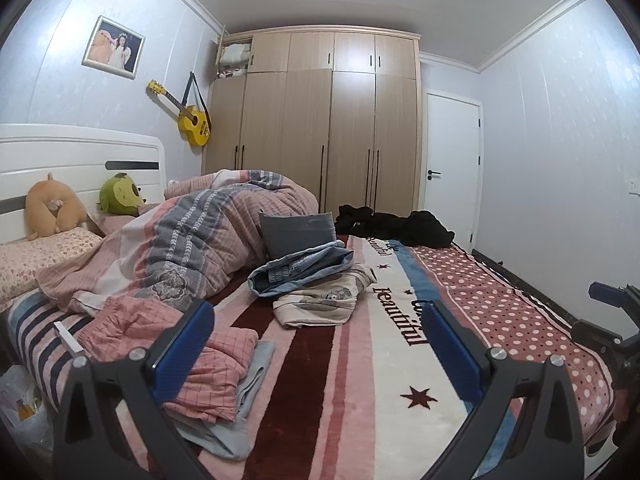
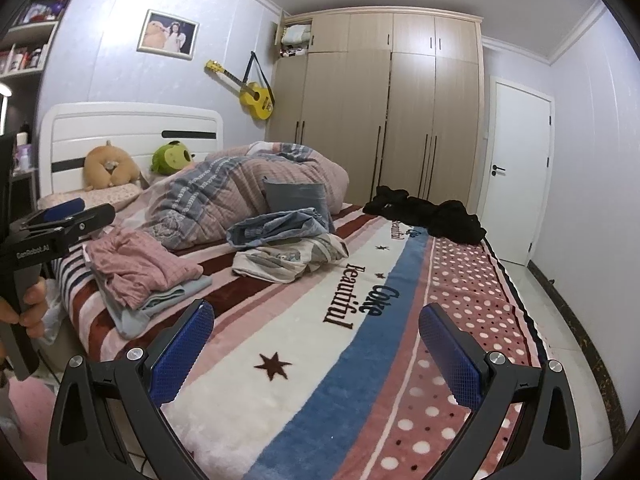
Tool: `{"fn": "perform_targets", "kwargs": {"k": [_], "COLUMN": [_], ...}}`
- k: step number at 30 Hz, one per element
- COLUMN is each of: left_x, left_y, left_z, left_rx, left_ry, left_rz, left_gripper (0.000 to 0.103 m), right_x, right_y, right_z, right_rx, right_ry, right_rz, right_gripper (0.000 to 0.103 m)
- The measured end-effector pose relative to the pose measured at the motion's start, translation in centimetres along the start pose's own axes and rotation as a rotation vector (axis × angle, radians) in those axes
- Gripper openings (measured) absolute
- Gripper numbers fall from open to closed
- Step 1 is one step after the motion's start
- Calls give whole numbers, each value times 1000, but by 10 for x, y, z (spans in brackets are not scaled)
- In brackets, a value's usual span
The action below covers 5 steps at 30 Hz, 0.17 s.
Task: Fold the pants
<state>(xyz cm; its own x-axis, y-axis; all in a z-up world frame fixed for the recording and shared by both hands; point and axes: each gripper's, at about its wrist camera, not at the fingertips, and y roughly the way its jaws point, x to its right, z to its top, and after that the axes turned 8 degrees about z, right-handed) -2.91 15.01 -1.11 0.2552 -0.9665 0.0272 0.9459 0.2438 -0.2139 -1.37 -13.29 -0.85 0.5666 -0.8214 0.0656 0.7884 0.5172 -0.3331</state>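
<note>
Both grippers, left gripper (image 1: 316,336) and right gripper (image 2: 316,336), hover wide apart and empty above the near edge of the striped blanket (image 2: 304,344), while crumpled denim pants (image 1: 298,266) lie mid-bed, beside the bunched quilt (image 1: 192,240).

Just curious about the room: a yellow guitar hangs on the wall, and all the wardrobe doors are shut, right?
Not quite. The yellow guitar does hang on the wall, but the wardrobe's top-left door stands open, showing folded things inside; the right wrist view shows it.
</note>
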Motion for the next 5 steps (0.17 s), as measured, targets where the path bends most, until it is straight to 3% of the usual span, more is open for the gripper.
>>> {"fn": "perform_targets", "kwargs": {"k": [5], "left_x": [0], "left_y": [-2], "left_z": [-1], "left_rx": [6], "left_ry": [10], "left_rz": [-3], "left_gripper": [102], "right_x": [2], "right_y": [0], "right_z": [-1], "right_rx": [0], "right_ry": [3], "right_rz": [-3], "right_gripper": [102]}}
